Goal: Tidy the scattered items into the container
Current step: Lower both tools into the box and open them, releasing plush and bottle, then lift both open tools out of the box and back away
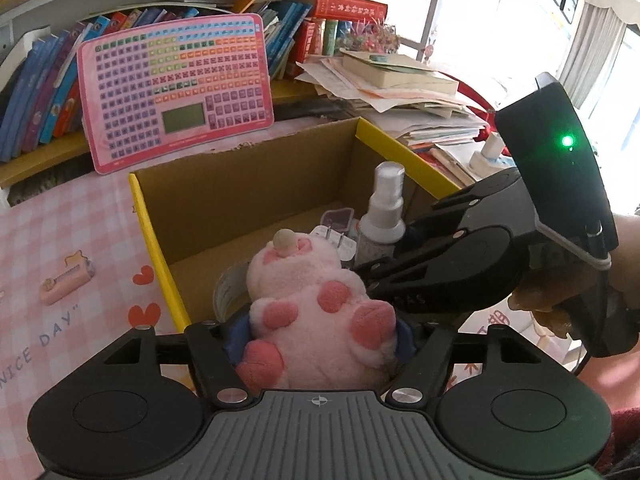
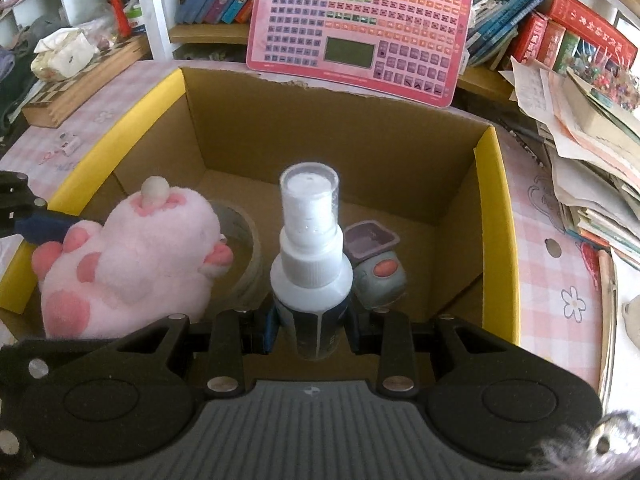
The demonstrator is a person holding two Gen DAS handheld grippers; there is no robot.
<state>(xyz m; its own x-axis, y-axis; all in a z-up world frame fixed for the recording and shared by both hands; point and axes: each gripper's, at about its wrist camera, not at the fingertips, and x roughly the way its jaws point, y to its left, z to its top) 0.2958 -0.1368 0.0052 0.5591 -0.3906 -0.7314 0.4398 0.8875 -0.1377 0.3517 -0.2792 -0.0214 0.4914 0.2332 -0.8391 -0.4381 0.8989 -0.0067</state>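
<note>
Here, the deposit step: both tools hang over the open cardboard box [image 2: 496, 216], each carrying one item. The right tool [image 2: 312, 330] pinches the white spray bottle [image 2: 310, 264] low on its body, the bottle standing upright ahead of the jaws above the box floor. The left tool [image 1: 320, 334] has the pink plush toy [image 1: 316, 312] between its blue pads; the jaws are partly spread, and whether the pads press the plush or merely flank it cannot be told from this view. Beyond the bottle, inside the box, lie a tape roll [image 2: 244, 248], a small grey gadget [image 2: 380, 276] and a purple-lidded case [image 2: 370, 238]. The next move probably calls for lowering each item clear of those already stowed, spreading the jaws fully, then lifting straight out. A pink tape dispenser [image 1: 66, 282] lies on the tabletop [image 1: 60, 240], left of the left tool, outside the box.
</note>
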